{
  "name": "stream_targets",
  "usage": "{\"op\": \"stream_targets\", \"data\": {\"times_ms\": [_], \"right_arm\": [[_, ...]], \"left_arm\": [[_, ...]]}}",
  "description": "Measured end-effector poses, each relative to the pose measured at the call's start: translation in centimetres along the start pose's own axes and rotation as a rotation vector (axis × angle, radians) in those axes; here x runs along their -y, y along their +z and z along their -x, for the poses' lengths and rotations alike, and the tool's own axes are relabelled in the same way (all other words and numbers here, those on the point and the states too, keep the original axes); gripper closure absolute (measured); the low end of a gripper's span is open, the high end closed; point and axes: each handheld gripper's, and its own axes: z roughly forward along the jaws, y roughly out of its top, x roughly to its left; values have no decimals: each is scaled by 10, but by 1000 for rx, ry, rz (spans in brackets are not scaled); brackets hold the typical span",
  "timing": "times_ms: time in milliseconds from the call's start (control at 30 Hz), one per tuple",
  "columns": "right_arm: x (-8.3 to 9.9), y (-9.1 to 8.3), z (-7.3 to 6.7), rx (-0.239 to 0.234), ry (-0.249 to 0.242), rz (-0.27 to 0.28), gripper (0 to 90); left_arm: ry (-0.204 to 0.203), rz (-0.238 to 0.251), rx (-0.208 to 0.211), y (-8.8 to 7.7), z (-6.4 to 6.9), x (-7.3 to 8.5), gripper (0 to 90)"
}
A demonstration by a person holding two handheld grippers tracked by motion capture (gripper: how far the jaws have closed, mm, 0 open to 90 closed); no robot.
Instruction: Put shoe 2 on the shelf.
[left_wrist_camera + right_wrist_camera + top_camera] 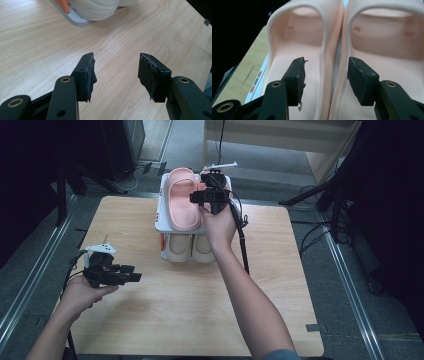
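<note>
Your right claw (325, 75) is spread apart, straddling the touching inner walls of the pink slippers (332, 50) on the white rack's (161, 222) top shelf. I'd pinch both walls squarely, then lift straight. Left claw (116, 75) hangs apart, empty, over the tabletop (37, 50).

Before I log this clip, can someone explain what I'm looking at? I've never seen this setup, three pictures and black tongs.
No robot here: a person holds a two-jaw tool in each hand at a wooden table. The high view looks down from above. The other two pictures come from cameras riding on each tool. On the table stands a white two-level rack: pink slippers on top, cream slippers below. The right tool is open, its jaws straddling the two pink slippers' adjoining walls, gripping nothing yet. The left tool is open and empty above bare wood.
</note>
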Motion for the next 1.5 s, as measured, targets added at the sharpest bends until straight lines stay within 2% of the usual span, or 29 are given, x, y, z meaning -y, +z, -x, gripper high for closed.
{"op": "stream_targets", "data": {"times_ms": [667,800,933,1167,1300,1500], "right_arm": [[49,-44,0,-158,-103,-5,486],[57,-50,1,-171,-123,-10,484],[67,-54,3,-186,-142,-12,480],[92,-65,9,-262,-182,-12,449],[108,-67,13,-285,-238,-40,481],[129,-71,28,-321,-263,-26,482]], "left_arm": [[0,-14,-5,2,-1,0,469],[-1,-18,-2,4,0,0,468],[4,-26,-5,5,0,0,469],[3,-31,-6,9,1,1,467],[9,-32,2,12,4,1,461],[29,-40,1,17,7,2,449]]}}
